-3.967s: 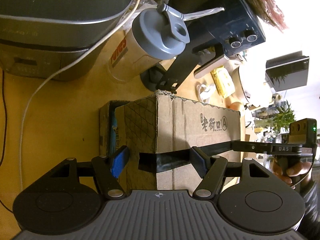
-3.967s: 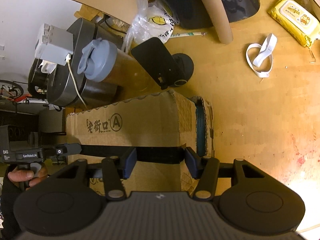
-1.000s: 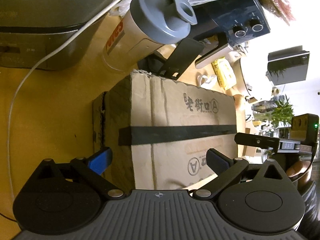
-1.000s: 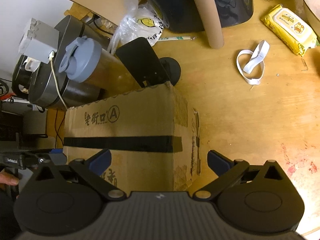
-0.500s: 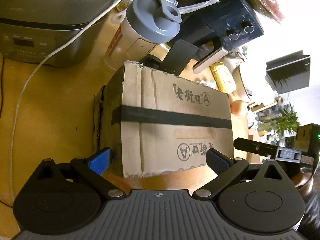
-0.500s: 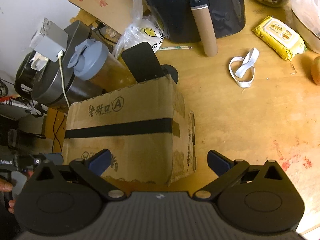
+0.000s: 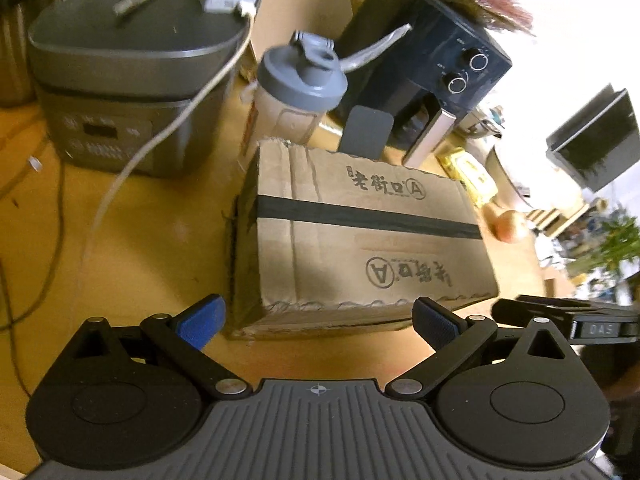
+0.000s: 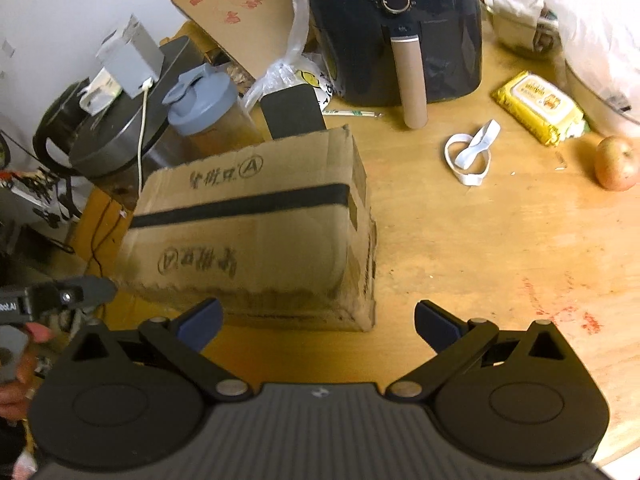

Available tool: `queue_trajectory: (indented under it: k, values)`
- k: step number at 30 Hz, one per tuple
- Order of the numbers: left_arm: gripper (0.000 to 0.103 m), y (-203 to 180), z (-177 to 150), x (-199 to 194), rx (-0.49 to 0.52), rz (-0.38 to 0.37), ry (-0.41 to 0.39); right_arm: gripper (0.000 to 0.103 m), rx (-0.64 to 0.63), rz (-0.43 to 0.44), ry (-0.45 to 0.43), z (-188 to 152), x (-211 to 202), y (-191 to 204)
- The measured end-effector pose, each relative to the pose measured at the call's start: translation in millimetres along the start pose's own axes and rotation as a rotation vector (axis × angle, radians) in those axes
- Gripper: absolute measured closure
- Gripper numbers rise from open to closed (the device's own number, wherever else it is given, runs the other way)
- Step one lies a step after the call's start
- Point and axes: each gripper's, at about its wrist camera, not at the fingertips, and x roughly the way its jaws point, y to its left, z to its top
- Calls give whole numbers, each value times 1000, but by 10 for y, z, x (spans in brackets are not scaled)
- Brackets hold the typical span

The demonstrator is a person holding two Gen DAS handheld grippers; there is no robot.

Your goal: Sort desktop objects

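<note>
A cardboard box sealed with black tape rests on the wooden table; it also shows in the right wrist view. My left gripper is open and empty, just in front of the box's near edge. My right gripper is open and empty, also just short of the box. Neither touches it. A grey-lidded shaker bottle and a black phone stand are behind the box.
A grey cooker with a white cable stands at the back left. A dark air fryer stands at the back. A white strap, a yellow wipes pack and an apple lie to the right.
Four seconds ago both grippers were shut on the box's ends. They have opened wide and pulled back; the box now rests on the table.
</note>
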Motion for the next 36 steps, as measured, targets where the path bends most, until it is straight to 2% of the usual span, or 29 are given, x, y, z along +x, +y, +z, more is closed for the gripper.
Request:
queue_trajectory:
  k: [13, 16, 22, 27, 36]
  values:
    - [0, -368, -350, -211, 140, 228, -117, 0, -85, -152, -99, -492, -234, 211]
    - [0, -524, -545, -340, 153, 272, -153, 0, -100, -183, -125, -575, -294, 233]
    - [0, -708, -740, -396, 169, 327, -188, 0, -118, -256, -191, -734, -411, 268]
    - [0, -767, -830, -422, 152, 346, -197, 0, -112, -277, -215, -846, -469, 257]
    - [0, -821, -938, -453, 117, 362, -209, 0, -105, -268, -207, -936, -487, 242]
